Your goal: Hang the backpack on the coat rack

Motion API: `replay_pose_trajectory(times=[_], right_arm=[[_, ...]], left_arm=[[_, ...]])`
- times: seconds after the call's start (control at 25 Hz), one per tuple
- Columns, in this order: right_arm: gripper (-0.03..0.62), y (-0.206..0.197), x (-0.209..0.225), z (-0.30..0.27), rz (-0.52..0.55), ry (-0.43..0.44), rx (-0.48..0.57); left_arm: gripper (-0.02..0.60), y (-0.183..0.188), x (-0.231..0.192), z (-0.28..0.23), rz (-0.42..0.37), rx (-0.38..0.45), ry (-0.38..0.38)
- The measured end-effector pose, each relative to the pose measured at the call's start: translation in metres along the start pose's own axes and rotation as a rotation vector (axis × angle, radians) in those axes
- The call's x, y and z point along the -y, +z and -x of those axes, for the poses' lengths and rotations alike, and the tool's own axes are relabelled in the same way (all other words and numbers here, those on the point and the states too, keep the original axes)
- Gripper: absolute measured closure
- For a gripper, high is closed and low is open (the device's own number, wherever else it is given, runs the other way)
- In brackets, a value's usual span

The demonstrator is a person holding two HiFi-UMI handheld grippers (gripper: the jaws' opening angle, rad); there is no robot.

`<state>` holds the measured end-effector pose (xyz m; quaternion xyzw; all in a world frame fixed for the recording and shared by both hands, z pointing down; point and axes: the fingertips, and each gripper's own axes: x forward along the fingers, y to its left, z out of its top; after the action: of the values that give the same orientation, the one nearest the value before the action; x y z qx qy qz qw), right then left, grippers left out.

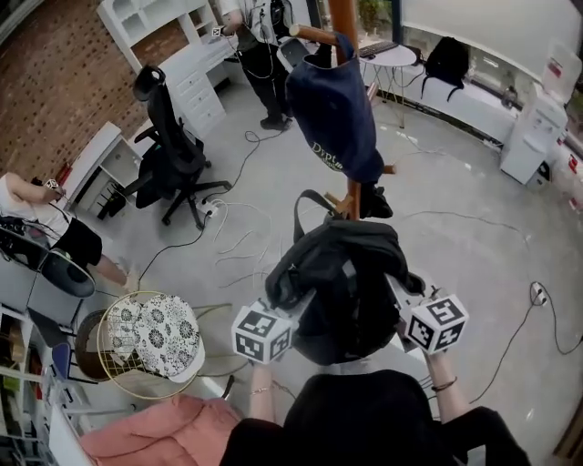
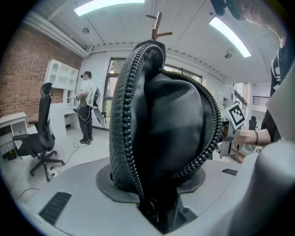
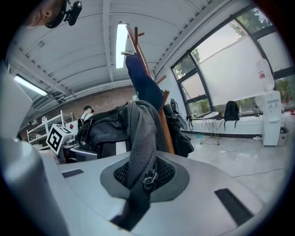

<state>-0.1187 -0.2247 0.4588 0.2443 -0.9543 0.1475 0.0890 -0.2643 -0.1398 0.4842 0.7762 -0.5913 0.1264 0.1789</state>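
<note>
I hold a black backpack (image 1: pixel 342 282) up between both grippers, just in front of the wooden coat rack (image 1: pixel 344 18). A navy bag (image 1: pixel 335 109) hangs from the rack's upper peg, and a dark item (image 1: pixel 373 202) hangs lower down. My left gripper (image 1: pixel 290 317) is shut on the backpack's zippered edge (image 2: pixel 156 115), which fills the left gripper view. My right gripper (image 1: pixel 407 309) is shut on a grey mesh strap (image 3: pixel 140 138) of the backpack. The rack's pole (image 3: pixel 163 120) stands right behind that strap. The backpack hides the fingertips of both grippers in the head view.
A black office chair (image 1: pixel 168 150) stands to the left, and a wire stool with a patterned cushion (image 1: pixel 150 341) is near my left side. Cables (image 1: pixel 237 237) trail over the floor. A person (image 1: pixel 260 45) stands behind the rack; a white dispenser (image 1: pixel 533 127) stands far right.
</note>
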Motion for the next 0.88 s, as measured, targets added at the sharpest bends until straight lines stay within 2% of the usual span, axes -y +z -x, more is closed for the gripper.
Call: replay_pose_trajectory(times=[0.56, 0.88], right_arm=[[0.562, -0.038, 0.023, -0.018, -0.091, -0.219, 0.017], [0.562, -0.063, 0.035, -0.023, -0.132, -0.301, 0.009]], left_arm=[[0.393, -0.023, -0.032, -0.058, -0.053, -0.088, -0.24], [0.393, -0.043, -0.04, -0.085, -0.067, -0.129, -0.323]])
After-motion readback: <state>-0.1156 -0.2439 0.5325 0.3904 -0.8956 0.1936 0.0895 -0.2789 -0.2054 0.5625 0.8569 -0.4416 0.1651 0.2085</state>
